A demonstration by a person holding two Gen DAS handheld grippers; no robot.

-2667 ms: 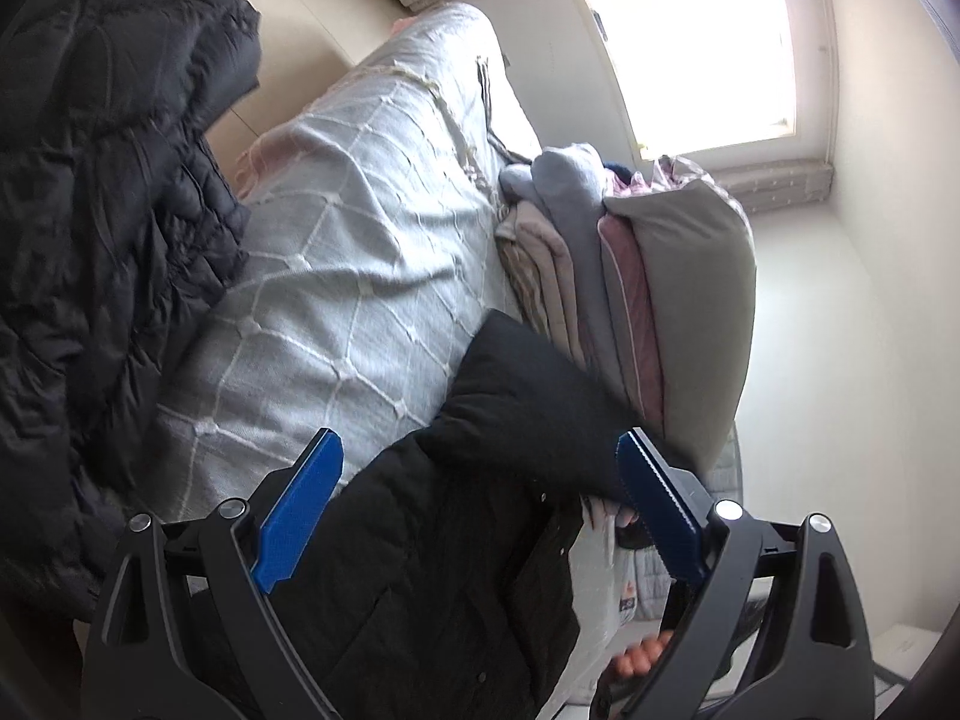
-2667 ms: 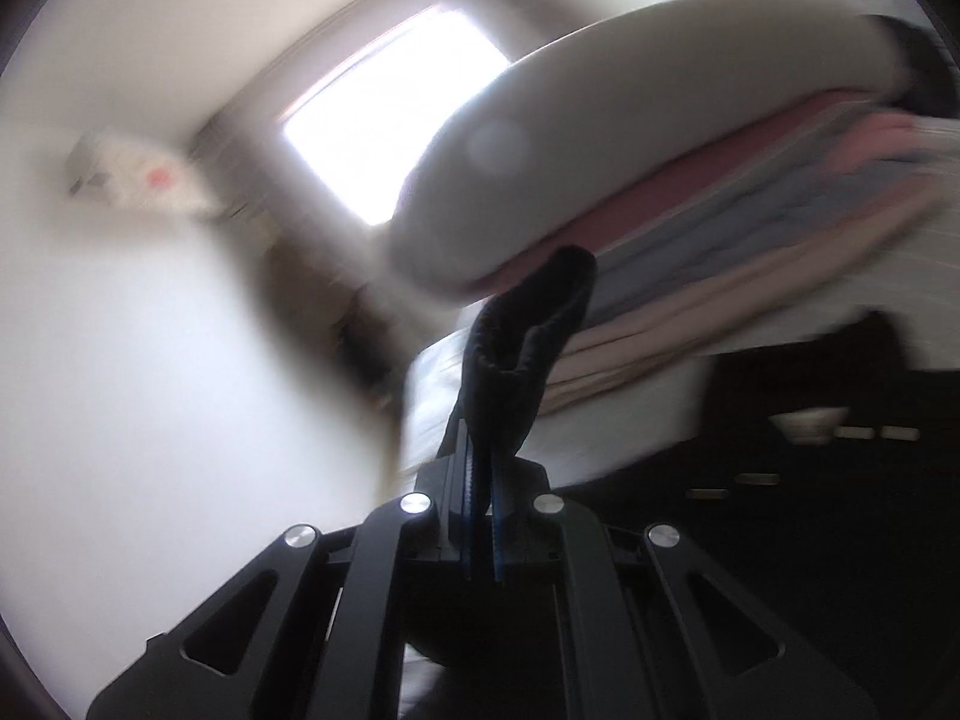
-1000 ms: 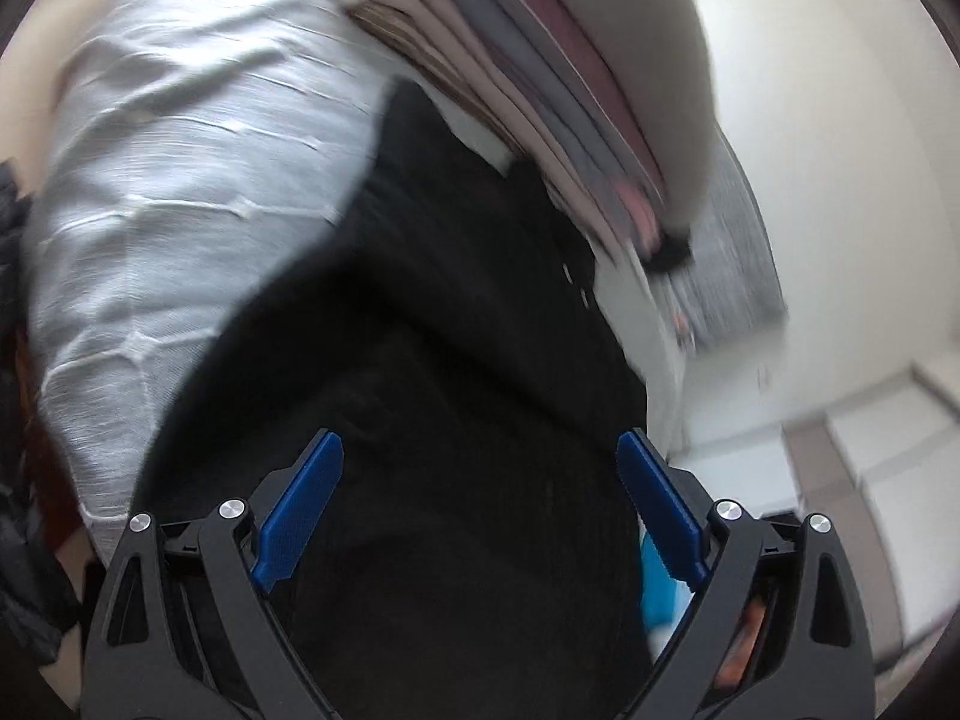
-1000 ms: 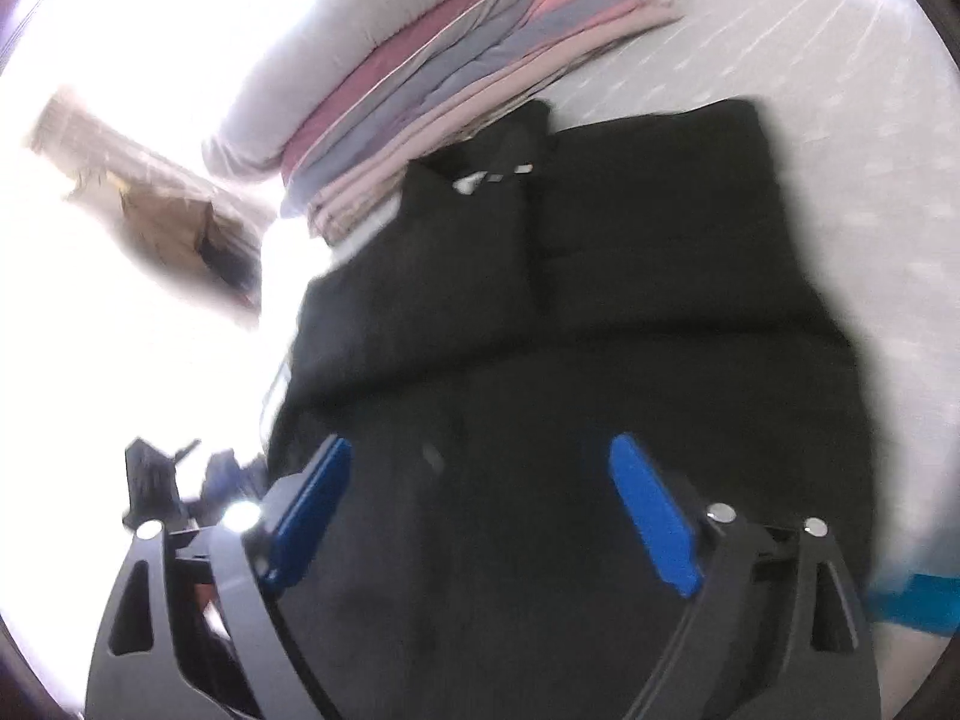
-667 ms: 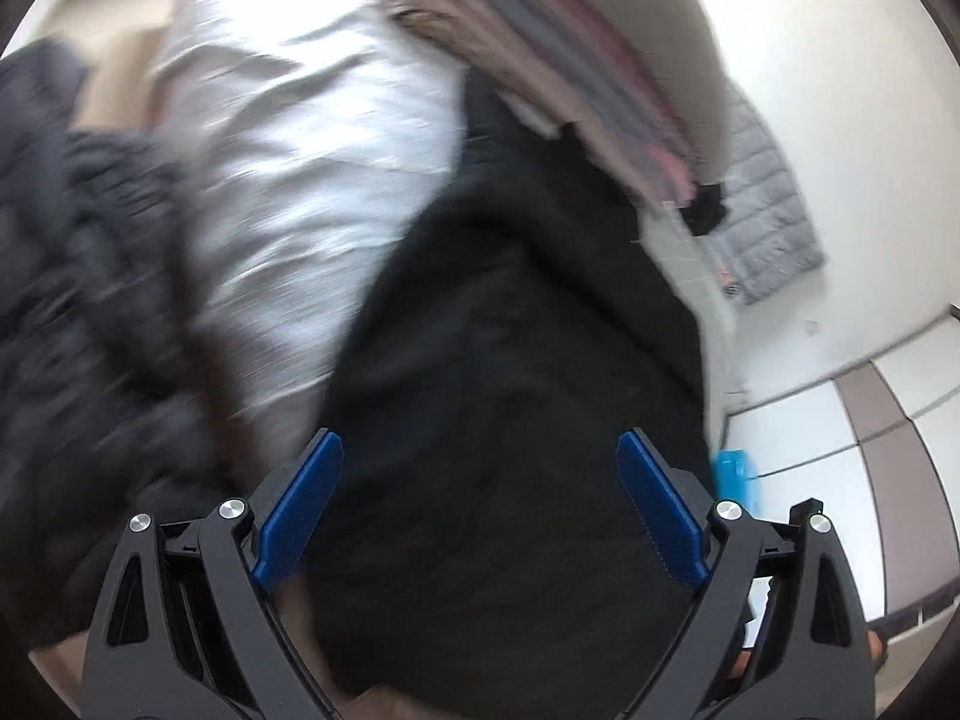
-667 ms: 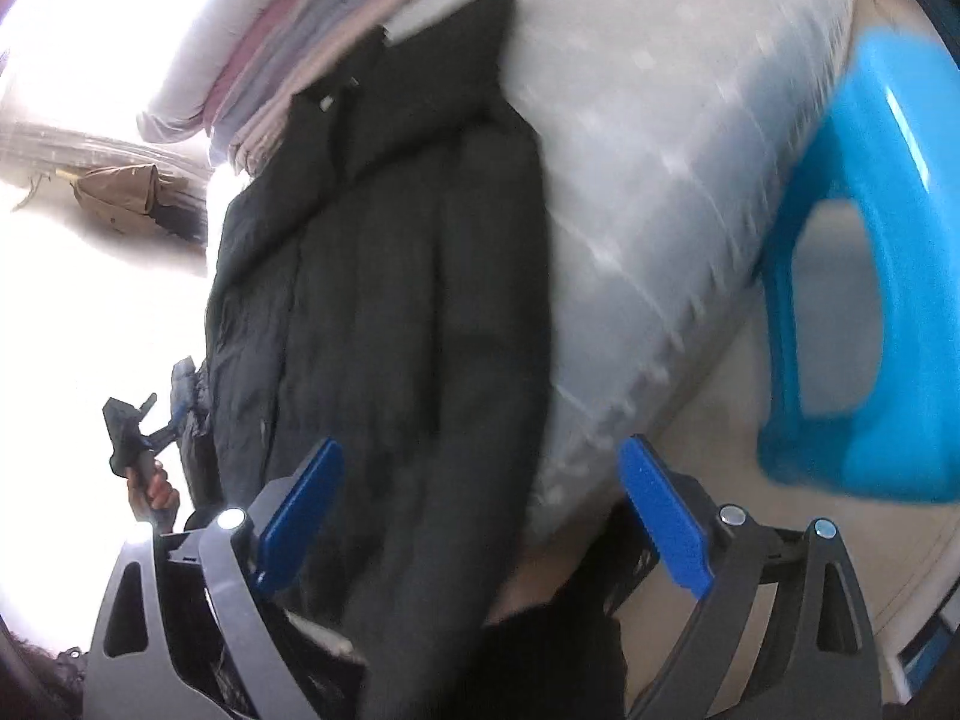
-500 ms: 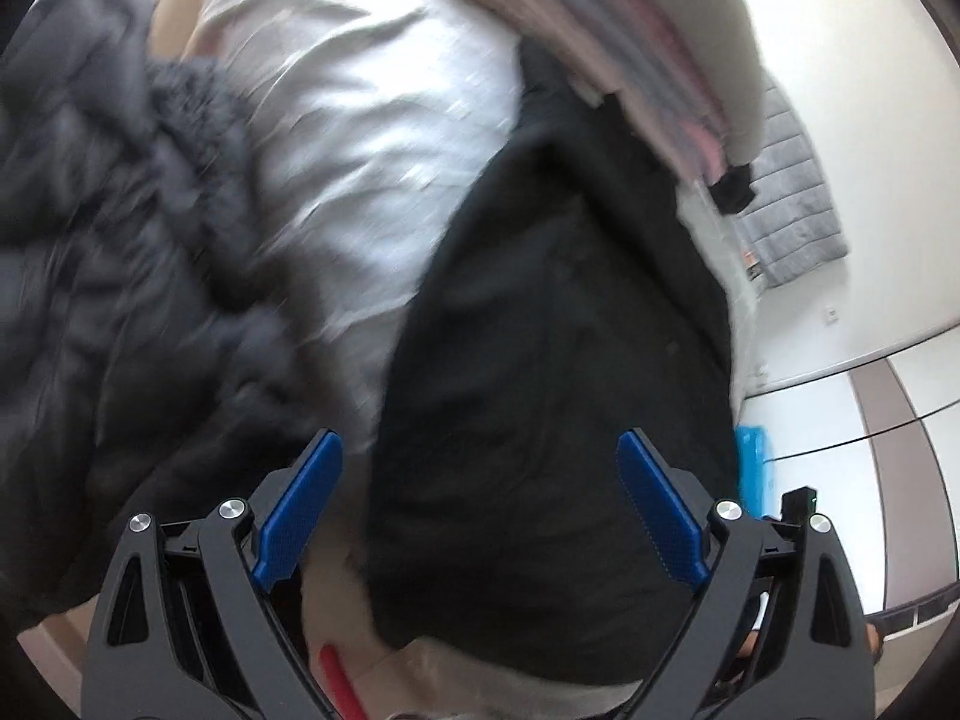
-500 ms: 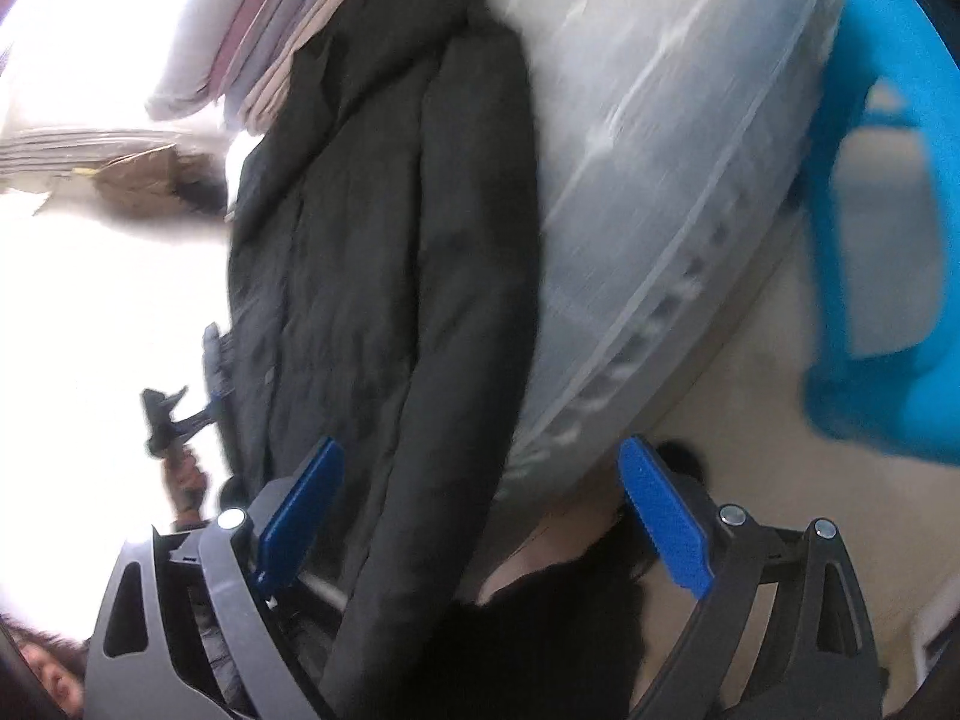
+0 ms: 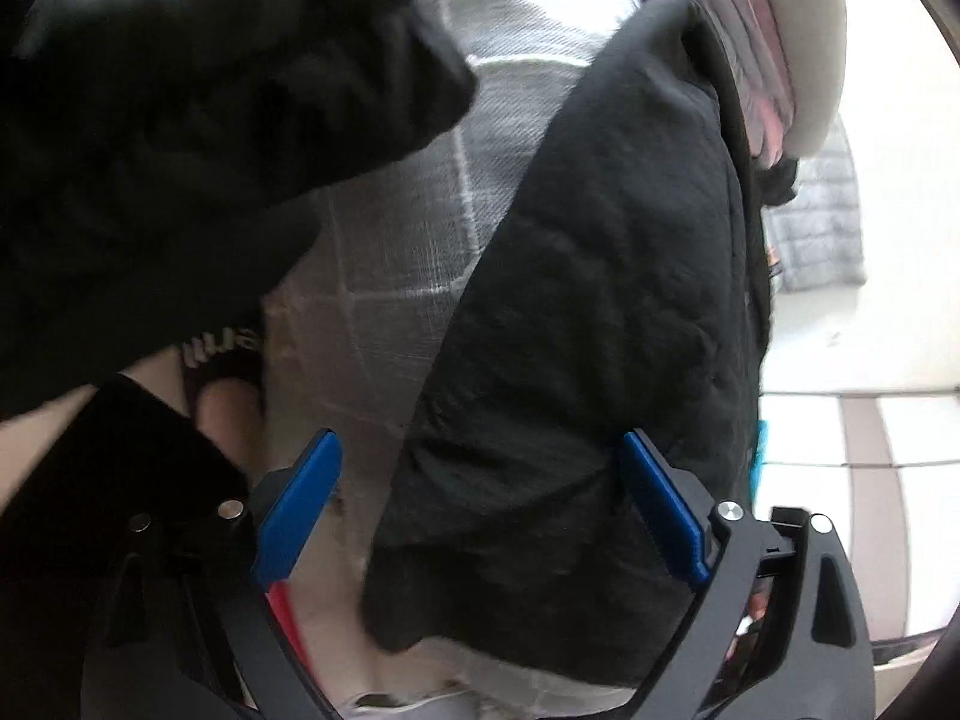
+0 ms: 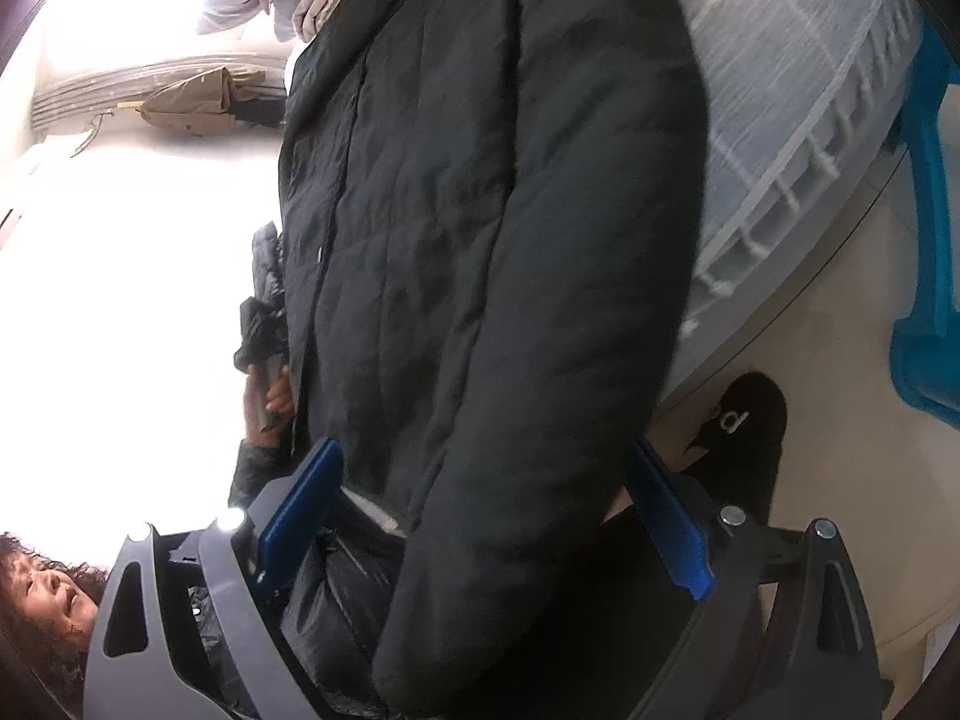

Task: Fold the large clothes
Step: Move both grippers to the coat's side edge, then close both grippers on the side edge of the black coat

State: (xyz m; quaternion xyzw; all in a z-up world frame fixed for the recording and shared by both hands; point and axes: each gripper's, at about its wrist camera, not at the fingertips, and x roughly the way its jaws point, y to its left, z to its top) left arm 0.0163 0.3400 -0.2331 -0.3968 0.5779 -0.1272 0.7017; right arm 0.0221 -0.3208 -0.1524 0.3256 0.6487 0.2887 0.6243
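A black padded jacket (image 9: 588,312) lies spread lengthwise on the grey quilted bed (image 9: 408,252), its hem hanging over the near edge. In the left wrist view my left gripper (image 9: 480,510) stands open just in front of that hem, blue pads apart, nothing between them. In the right wrist view the same black jacket (image 10: 480,228) fills the middle and my right gripper (image 10: 486,516) is open around its lower sleeve and hem without pinching it.
A second dark puffy coat (image 9: 180,120) bulges at the upper left. A stack of folded clothes (image 9: 780,48) sits beyond the jacket's collar. A blue plastic stool (image 10: 924,276) stands beside the bed. A person's slippered foot (image 10: 744,426) rests on the floor.
The right gripper let go of the jacket's collar. Both grippers drew back from the collar end to the hem at the bed's near edge, both open.
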